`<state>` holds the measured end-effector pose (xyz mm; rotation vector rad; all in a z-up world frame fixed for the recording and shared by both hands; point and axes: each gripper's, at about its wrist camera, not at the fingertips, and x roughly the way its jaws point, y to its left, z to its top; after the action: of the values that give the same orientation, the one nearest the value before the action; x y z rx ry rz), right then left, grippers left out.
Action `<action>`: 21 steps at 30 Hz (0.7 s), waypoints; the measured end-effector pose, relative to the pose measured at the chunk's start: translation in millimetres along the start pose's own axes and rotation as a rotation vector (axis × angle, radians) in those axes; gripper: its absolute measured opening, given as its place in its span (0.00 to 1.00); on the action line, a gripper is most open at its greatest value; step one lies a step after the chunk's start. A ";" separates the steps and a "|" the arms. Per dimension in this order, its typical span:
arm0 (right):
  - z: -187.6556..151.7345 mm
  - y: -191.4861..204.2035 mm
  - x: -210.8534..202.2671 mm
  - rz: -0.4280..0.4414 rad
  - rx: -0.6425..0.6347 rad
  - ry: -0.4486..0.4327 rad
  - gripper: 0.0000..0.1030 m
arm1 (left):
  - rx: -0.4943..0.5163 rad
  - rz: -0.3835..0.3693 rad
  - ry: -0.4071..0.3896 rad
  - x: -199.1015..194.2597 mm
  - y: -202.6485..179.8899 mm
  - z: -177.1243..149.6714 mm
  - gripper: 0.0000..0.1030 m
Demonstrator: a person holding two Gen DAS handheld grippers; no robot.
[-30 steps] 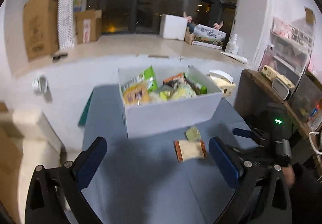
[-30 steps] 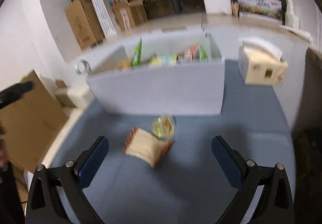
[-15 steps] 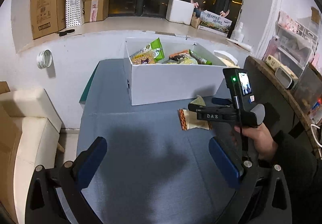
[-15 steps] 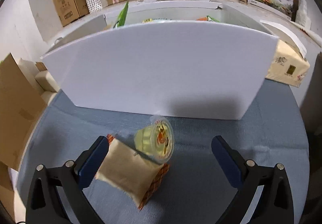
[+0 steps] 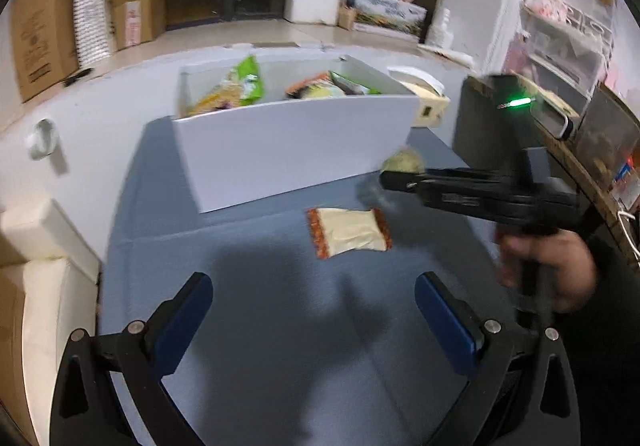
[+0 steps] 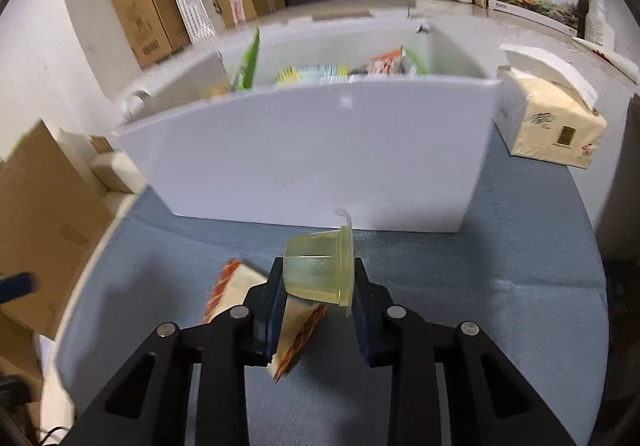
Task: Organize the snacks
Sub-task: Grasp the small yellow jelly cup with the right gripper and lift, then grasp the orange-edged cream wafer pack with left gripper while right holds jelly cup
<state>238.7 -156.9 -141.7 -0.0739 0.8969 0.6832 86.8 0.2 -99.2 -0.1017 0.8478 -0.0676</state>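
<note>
With the jelly cup (image 6: 320,270) pinched in the right gripper (image 6: 318,298), whose jaws have just closed, the pick looks done; next comes lifting it over the white box (image 6: 320,153) ahead, while the left gripper (image 5: 312,310) hangs wide and empty.

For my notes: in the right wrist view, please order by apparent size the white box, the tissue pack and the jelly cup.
1. white box
2. tissue pack
3. jelly cup, though it is nearest the camera, so its look is inflated.
</note>
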 end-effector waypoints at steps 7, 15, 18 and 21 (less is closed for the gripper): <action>-24.8 -15.5 -76.8 0.107 0.076 -0.120 0.31 | 0.031 0.075 0.149 86.2 -22.7 24.6 1.00; -49.5 -36.1 -101.8 0.078 0.138 -0.158 0.31 | 0.019 0.109 0.213 147.1 -44.0 37.2 1.00; -61.2 -44.2 -103.1 0.076 0.170 -0.154 0.31 | 0.022 0.125 0.221 159.7 -47.2 39.5 0.98; -65.9 -50.9 -99.6 0.077 0.204 -0.146 0.31 | 0.024 0.116 0.203 157.9 -47.8 37.3 0.81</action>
<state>179.5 -270.6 -120.9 0.1910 0.8270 0.6565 218.2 -60.7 -186.6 -0.0227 1.0538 0.0215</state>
